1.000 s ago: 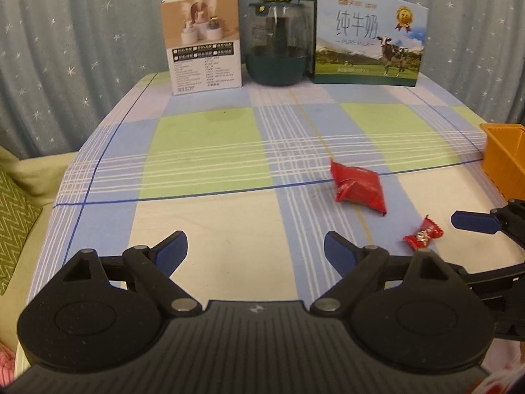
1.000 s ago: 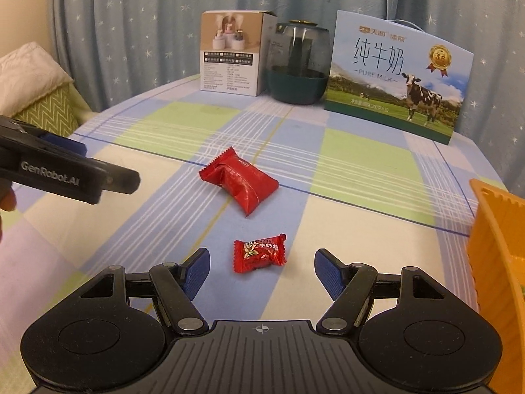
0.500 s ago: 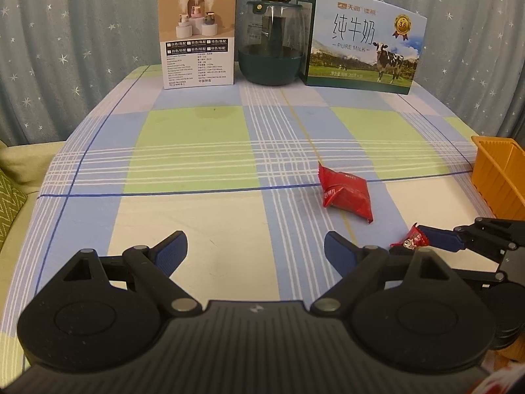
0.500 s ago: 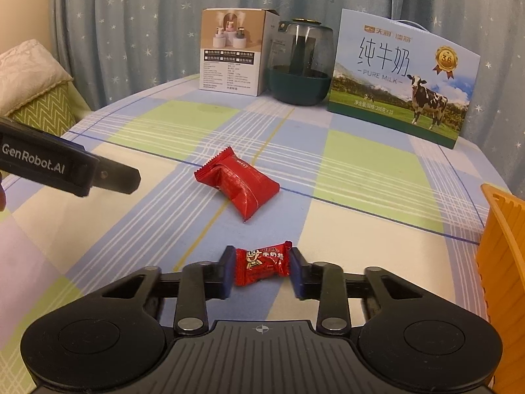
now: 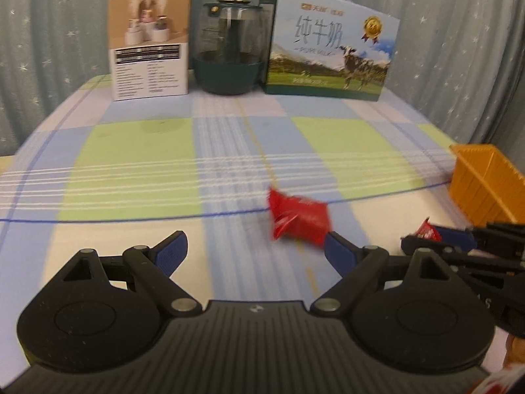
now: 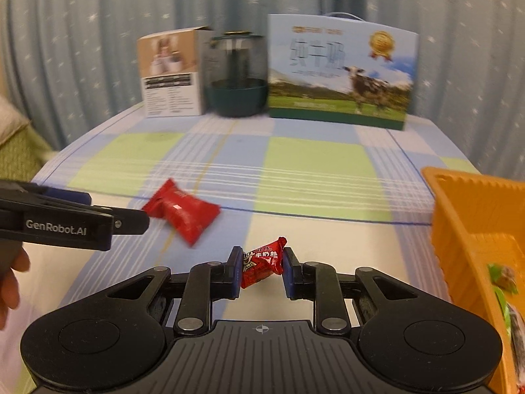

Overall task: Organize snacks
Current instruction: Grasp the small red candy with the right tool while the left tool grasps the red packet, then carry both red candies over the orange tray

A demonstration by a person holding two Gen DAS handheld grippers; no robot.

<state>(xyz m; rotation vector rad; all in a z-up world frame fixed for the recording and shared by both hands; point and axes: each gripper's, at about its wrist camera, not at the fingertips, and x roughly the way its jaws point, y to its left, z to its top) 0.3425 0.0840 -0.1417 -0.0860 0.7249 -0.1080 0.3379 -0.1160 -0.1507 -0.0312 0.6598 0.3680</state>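
My right gripper (image 6: 261, 271) is shut on a small red wrapped candy (image 6: 262, 261) and holds it above the table, left of the orange basket (image 6: 459, 216). The candy also shows in the left wrist view (image 5: 428, 231), between the right gripper's fingers. A larger red snack packet (image 6: 183, 211) lies on the checked tablecloth; in the left wrist view it (image 5: 298, 218) lies just ahead of my right finger. My left gripper (image 5: 256, 251) is open and empty, low over the table.
A white product box (image 5: 149, 41), a dark glass jar (image 5: 231, 51) and a milk carton box (image 5: 329, 44) stand along the table's far edge. The orange basket (image 5: 482, 180) holds wrapped snacks (image 6: 505, 282). A cushion (image 6: 16, 144) lies off the left edge.
My right gripper closed on the small red candy, lifted it off the table and turned toward the basket. My left gripper moved forward toward the red packet, still open.
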